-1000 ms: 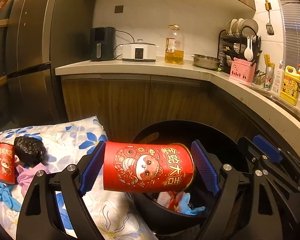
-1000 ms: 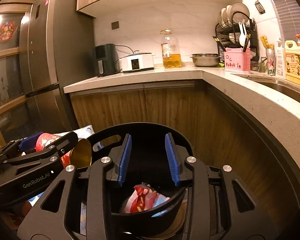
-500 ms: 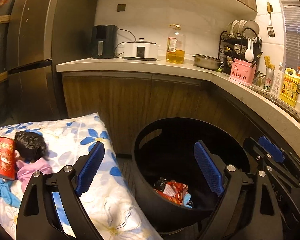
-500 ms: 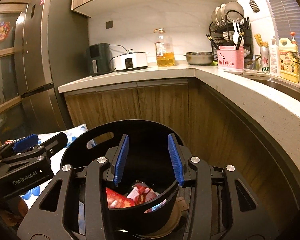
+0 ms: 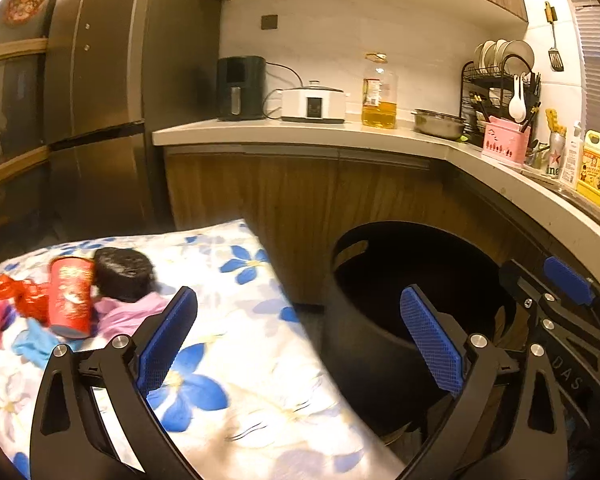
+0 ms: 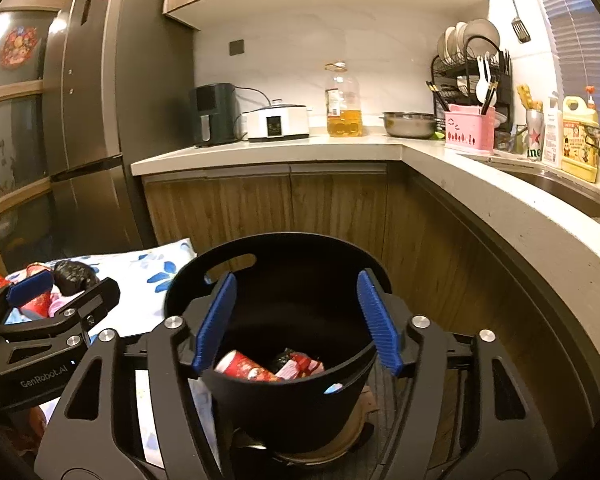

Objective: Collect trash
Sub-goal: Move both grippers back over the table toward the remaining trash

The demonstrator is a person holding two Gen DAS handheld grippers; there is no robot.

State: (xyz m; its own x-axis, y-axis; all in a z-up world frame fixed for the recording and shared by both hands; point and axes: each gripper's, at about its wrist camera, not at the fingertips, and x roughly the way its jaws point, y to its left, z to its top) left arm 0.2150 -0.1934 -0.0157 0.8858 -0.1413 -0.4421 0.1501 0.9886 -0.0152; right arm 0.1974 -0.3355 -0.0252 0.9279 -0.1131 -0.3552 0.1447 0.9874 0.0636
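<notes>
The left gripper (image 5: pixel 298 344) and right gripper (image 6: pixel 296 320) had just been opening, fingers apart, nothing between them. A red printed can (image 6: pixel 244 367) lay inside the black round plastic bin (image 6: pixel 284 400); another red can (image 5: pixel 69 297) stood left of it.

L gripper (image 5: pixel 298 344): jaws spread wide, just been opening further, nothing between the blue pads (image 5: pixel 166 336). Points fwd and a bit down. Its black frame fills the bottom of the left wrist view; in the right wrist view it shows at the left edge (image 6: pixel 40 304), seen side-on.

R gripper (image 6: pixel 296 320): jaws apart, not as wide as L, also just been opening, pads (image 6: pixel 216 316) grip nothing. Tilted slightly down, level w/ L and just beside it; one blue pad shows at far right of the left wrist view (image 5: pixel 568 280).
</notes>
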